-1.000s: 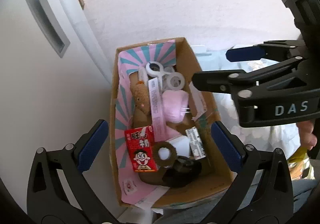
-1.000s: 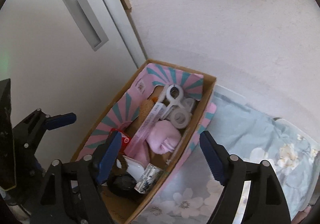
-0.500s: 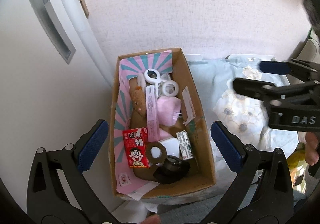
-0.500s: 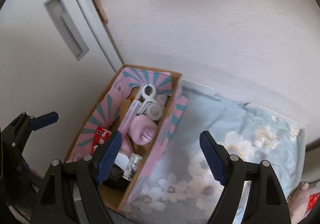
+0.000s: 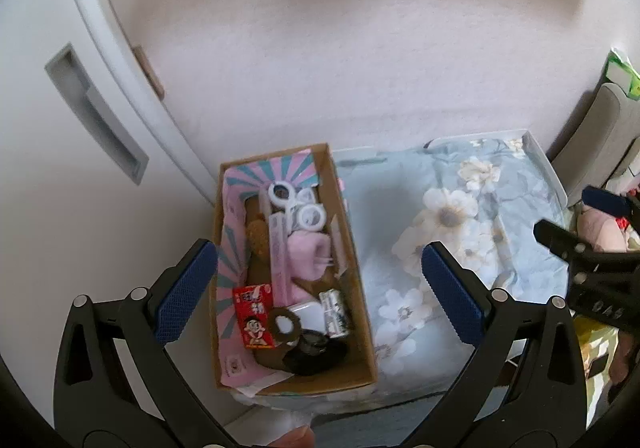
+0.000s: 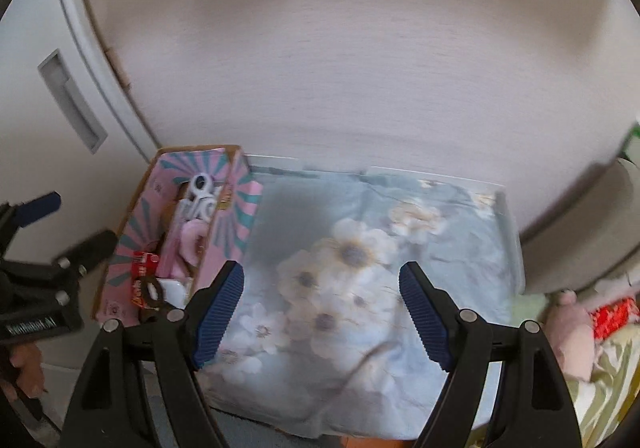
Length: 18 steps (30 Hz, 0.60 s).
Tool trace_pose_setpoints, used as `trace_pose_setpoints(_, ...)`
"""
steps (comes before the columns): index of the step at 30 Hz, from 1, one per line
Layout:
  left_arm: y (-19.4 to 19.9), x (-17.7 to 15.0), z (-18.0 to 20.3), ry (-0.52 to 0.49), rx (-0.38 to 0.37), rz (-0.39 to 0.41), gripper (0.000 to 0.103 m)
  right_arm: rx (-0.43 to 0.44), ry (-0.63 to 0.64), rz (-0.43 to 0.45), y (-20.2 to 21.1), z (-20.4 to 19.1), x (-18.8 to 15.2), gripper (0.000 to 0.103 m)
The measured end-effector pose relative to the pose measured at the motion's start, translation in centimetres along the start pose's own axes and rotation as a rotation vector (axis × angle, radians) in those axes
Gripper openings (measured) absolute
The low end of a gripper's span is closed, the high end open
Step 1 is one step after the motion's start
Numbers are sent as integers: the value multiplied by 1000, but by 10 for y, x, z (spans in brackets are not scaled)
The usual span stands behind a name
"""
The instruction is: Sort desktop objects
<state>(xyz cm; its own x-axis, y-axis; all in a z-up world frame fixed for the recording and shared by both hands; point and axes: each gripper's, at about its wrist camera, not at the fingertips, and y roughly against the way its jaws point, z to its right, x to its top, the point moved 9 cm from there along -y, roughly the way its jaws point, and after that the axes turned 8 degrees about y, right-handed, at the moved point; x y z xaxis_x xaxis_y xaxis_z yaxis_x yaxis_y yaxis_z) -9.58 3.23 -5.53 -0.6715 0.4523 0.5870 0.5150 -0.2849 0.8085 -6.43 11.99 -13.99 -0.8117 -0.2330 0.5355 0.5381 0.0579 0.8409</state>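
A cardboard box point(image 5: 362, 312) with pink and teal lining stands at the left end of a floral cloth point(image 5: 472, 232). Inside lie a red snack pack point(image 5: 254, 310), a brown tape ring point(image 5: 283, 324), white tape rolls point(image 5: 310, 216), a pink soft item point(image 5: 308, 254), a brown plush point(image 5: 258, 238) and a black object point(image 5: 316, 352). My left gripper point(image 5: 320, 284) hangs open above the box, holding nothing. My right gripper point(image 6: 322, 300) is open and empty over the floral cloth point(image 6: 360, 248), to the right of the box point(image 6: 132, 207). Each gripper shows at the edge of the other's view.
A white door with a recessed handle point(image 5: 94, 115) stands left of the box, a pale wall behind. A grey chair back point(image 5: 596, 135) and a pink plush toy point(image 6: 570, 332) with a red patterned item point(image 6: 614, 314) lie to the right. A fingertip point(image 5: 294, 440) shows at the bottom.
Both grippers rose and drew back from the box, which looks smaller now. The right gripper swung rightward from over the box to over the floral cloth. Both stayed open and empty.
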Motion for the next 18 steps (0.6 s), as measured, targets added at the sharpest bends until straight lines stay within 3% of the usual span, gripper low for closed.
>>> trace_pose_setpoints(2, 4, -1, 10, -5, -9, -1, 102, -60, -6, -16, 1, 11, -10, 77)
trace_pose_setpoints(7, 17, 0, 28, 7, -41, 19, 102, -112, -75, -51, 6, 30, -36, 77)
trace_pose_setpoints(12, 23, -6, 41, -7, -38, 31, 102, -122, -203, -71, 7, 40, -56, 77)
trace_pose_setpoints(18, 20, -14, 59, -50, -59, 20, 102, -129, -225, -98, 1, 41, -65, 77)
